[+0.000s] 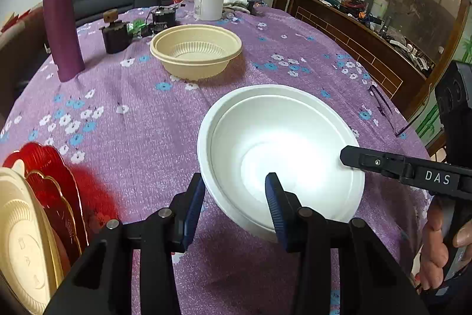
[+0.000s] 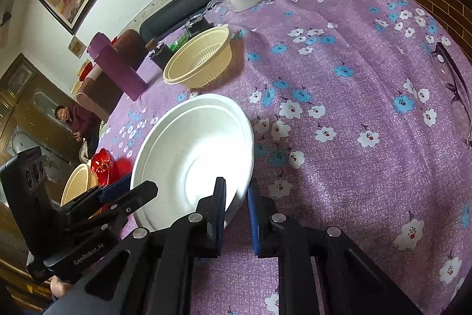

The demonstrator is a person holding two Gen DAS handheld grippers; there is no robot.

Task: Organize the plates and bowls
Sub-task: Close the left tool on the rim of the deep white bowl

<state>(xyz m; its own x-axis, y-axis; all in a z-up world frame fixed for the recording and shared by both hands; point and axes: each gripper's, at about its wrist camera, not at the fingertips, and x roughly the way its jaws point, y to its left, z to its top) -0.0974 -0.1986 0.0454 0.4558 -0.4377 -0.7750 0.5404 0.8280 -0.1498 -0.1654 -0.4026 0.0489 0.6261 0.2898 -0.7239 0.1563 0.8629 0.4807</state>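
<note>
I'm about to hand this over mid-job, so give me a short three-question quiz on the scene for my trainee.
1. True or false: the beige bowl is nested inside the white bowl.
2. Where do the eyeglasses lie? A) in the white bowl, B) on the tablecloth near the table's edge, C) in the beige bowl.
3. Fill in: the left hand-held gripper and the right hand-held gripper each have one finger on either side of the rim of the ____ bowl.

Key: 1 false, the two bowls stand apart; 2 B; 3 white.
</note>
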